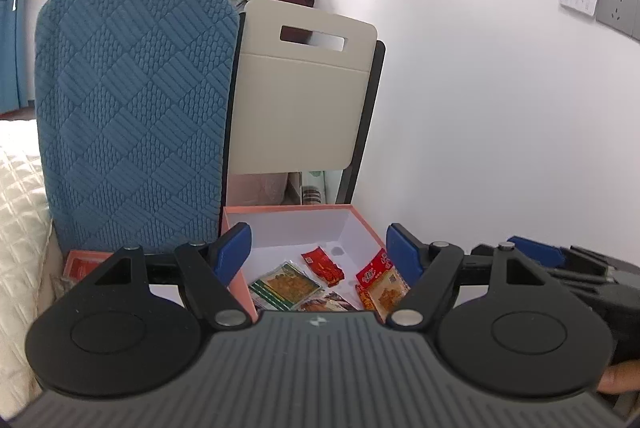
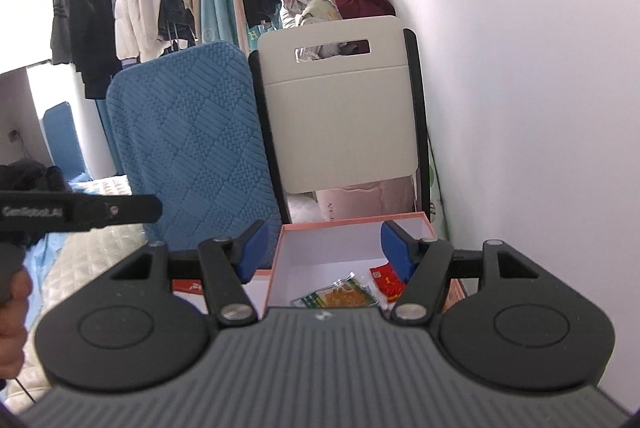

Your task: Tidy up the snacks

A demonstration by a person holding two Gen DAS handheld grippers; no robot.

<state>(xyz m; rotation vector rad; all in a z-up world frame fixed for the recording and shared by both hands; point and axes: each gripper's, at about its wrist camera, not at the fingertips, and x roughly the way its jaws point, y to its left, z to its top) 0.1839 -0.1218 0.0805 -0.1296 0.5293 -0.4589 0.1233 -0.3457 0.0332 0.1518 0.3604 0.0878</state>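
Against the white wall, the snack box (image 1: 360, 224) is seen just below both claws — left claw (image 1: 320, 256) and right claw (image 2: 320, 252) open, empty.

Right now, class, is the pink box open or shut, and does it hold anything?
Open. The pink box has no lid on, its white inside shows, and several snack packets lie on its floor.

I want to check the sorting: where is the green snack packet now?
The green packet lies on the floor of the open pink box, in its near left part, left of two red packets, in both wrist views.
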